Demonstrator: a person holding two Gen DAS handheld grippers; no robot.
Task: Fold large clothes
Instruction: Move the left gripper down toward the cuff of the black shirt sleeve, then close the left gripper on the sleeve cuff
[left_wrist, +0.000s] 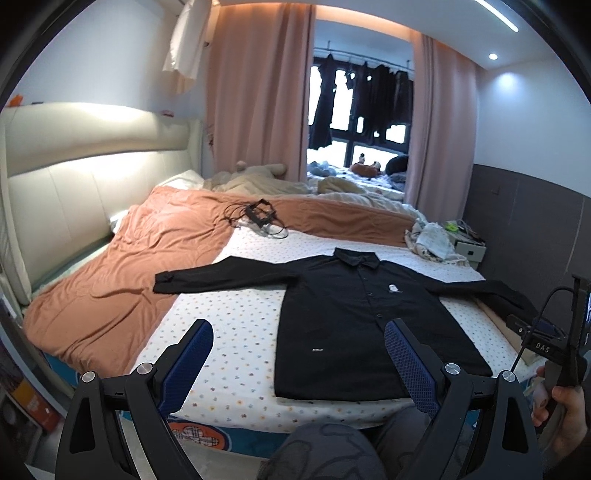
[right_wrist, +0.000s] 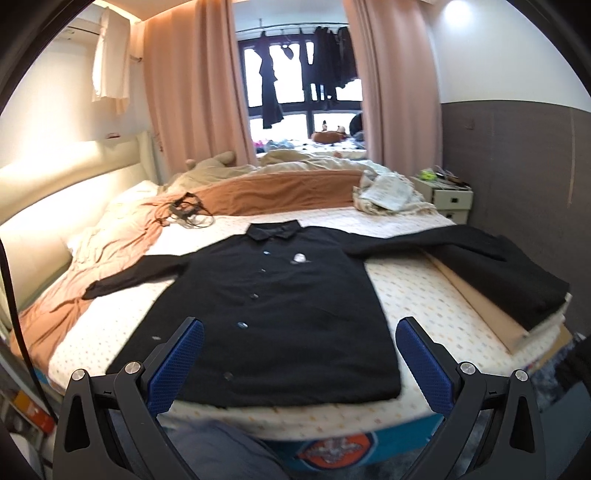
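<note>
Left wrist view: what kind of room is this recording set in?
A home bedroom, almost certainly: a bed with a padded headboard, pink curtains at the window, and a black shirt spread flat on the sheet.

One black shirt (left_wrist: 354, 314) (right_wrist: 280, 295), two sleeves spread. Two grippers: left gripper (left_wrist: 299, 354), right gripper (right_wrist: 299, 354). One orange blanket (left_wrist: 129, 266), two pink curtains (left_wrist: 255, 88), one nightstand (right_wrist: 448, 197), one cable bundle (left_wrist: 258, 218).

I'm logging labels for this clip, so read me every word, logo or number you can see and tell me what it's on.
"DAS": white letters on the right gripper, seen from the left wrist.
Chest logo on the black shirt: too small to read.
White hem mark on the shirt: blurred.
Emblem on the bed base: unreadable.
</note>
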